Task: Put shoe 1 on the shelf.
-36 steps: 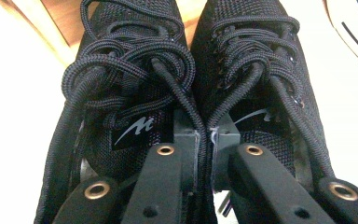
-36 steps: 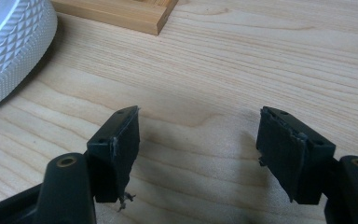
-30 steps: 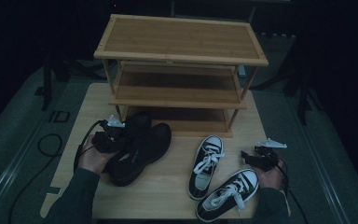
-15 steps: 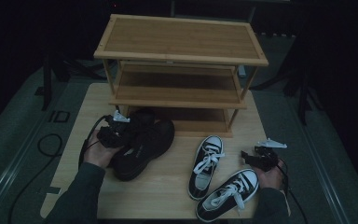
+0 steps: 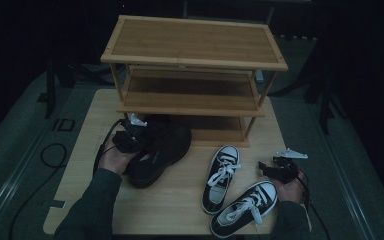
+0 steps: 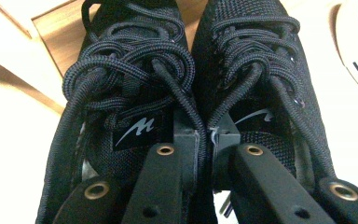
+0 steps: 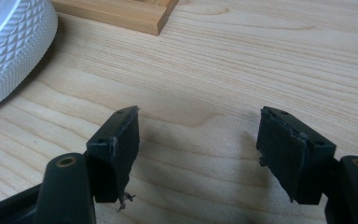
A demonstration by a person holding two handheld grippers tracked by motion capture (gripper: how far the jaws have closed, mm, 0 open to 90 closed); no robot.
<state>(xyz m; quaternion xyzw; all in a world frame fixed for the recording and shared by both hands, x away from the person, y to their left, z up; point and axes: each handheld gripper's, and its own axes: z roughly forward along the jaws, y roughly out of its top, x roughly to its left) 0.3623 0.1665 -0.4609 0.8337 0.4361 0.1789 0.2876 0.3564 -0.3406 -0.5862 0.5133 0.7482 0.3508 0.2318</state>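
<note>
Currently, your left gripper [image 5: 130, 134] sits at the left of the table [image 5: 180, 210], jaws nearly together and pinching the two inner collars of the black shoes [image 5: 157, 152] as one, so the pair travels as a unit; the left gripper view confirms the pads clamped between both tongues w/ laces [image 6: 135, 70] draped over them. The pair lies w/ toes toward the bottom shelf of the wooden rack [image 5: 195, 95], just at its front edge, likely bound for that shelf. Centre-right, the black-and-white sneakers [image 5: 232, 192] lie loose on the table, splayed, untouched, prob. next in line. Far right, your right gripper [image 5: 280, 169] rests near them, jaws wide w/ nothing between, per the right gripper view [image 7: 198, 140]: bare wood only, apparently on standby.
</note>
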